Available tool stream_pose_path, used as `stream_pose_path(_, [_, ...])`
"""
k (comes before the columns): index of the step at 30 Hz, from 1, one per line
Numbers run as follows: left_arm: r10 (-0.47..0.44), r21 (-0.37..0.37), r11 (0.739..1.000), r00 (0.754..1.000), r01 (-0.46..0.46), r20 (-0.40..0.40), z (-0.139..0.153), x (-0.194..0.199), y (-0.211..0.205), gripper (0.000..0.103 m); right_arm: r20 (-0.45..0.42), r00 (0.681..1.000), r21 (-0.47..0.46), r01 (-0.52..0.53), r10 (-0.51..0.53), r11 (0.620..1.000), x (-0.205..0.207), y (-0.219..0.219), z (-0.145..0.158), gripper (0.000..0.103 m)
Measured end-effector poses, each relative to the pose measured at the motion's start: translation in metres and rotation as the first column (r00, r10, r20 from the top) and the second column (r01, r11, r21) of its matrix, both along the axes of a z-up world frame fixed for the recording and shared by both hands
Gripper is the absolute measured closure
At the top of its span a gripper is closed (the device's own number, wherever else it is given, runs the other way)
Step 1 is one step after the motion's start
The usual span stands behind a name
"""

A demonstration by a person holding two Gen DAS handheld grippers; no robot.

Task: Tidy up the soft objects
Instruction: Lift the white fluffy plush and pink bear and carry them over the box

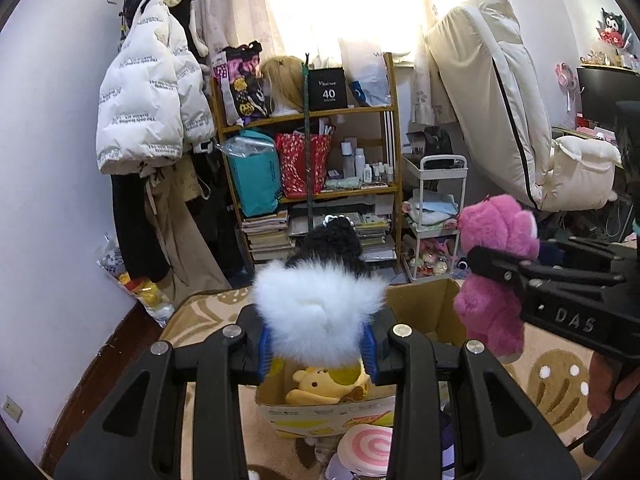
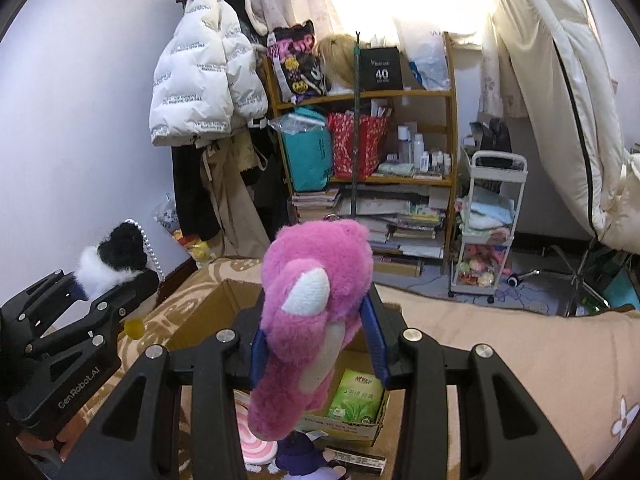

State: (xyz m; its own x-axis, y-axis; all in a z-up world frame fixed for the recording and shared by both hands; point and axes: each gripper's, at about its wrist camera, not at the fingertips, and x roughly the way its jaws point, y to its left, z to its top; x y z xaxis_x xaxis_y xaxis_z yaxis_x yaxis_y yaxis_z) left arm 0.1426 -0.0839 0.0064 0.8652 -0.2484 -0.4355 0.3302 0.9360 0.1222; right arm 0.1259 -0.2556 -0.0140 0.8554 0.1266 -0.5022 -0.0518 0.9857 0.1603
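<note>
My left gripper (image 1: 318, 344) is shut on a fluffy white and black plush (image 1: 316, 312), held above the open cardboard box (image 1: 424, 308). A yellow plush (image 1: 320, 384) lies inside that box. My right gripper (image 2: 318, 344) is shut on a pink plush bear (image 2: 312, 312), hanging over the same box (image 2: 208, 312), where a green packet (image 2: 356, 396) lies. In the left wrist view the pink bear (image 1: 496, 272) and the right gripper (image 1: 486, 262) hang at the right of the box. From the right wrist camera, the left gripper (image 2: 120, 280) with the white and black plush (image 2: 108, 260) is at the left.
The box stands on a beige patterned blanket (image 2: 500, 344). A pink swirl cushion (image 1: 368, 448) and a purple plush (image 2: 300, 452) lie in front of it. Behind are a wooden shelf (image 1: 312, 184), a white trolley (image 2: 488, 220), hanging coats (image 1: 148, 92) and a cream chair (image 1: 520, 120).
</note>
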Motion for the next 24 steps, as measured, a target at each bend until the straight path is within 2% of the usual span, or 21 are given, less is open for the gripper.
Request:
stream_pose_path(4, [-0.001,-0.003,1.0,1.0,0.001,-0.019,-0.01,0.007,0.0,0.069,-0.029,1.0,0.016,0.007,-0.006,1.0,0.007,-0.002,-0.012,0.059])
stream_pose_path(12, [0.028,-0.041,0.999,0.995,-0.032,-0.095,-0.029,0.032,0.011,0.069,-0.043,0.999,-0.015,0.018,-0.019,1.0,0.019,-0.004,-0.028,0.059])
stream_pose_path(24, [0.012,0.003,1.0,0.987,-0.012,-0.16,-0.057,0.046,0.003,0.068,-0.065,0.998,-0.042,0.002,-0.005,0.999,0.035,-0.001,-0.044,0.058])
